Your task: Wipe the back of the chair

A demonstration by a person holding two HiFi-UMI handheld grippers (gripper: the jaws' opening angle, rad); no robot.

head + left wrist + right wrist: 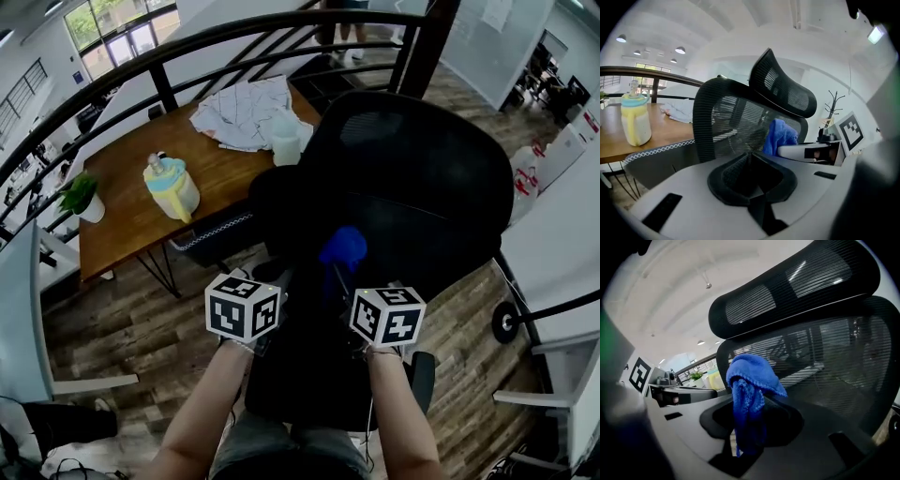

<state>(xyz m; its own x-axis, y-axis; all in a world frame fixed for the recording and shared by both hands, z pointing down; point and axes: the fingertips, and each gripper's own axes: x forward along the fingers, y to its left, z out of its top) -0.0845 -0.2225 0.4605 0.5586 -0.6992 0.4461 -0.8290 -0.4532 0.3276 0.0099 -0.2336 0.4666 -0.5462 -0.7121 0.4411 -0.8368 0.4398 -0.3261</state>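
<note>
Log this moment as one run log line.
right gripper: shut on blue cloth | left gripper: shut, empty | mesh chair back: ahead of both, contact unclear

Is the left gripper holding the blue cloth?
No, the blue cloth hangs from the jaws of the right gripper, while the left gripper has nothing between its closed jaws.

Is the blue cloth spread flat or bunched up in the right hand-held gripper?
Bunched: the blue cloth hangs crumpled from the right hand-held gripper, jaws clamped on it.

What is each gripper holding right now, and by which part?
Right gripper pinches the cloth by a bunched strand between its jaws; the rest flops past the tips. Left gripper holds nothing, jaws together.
</note>
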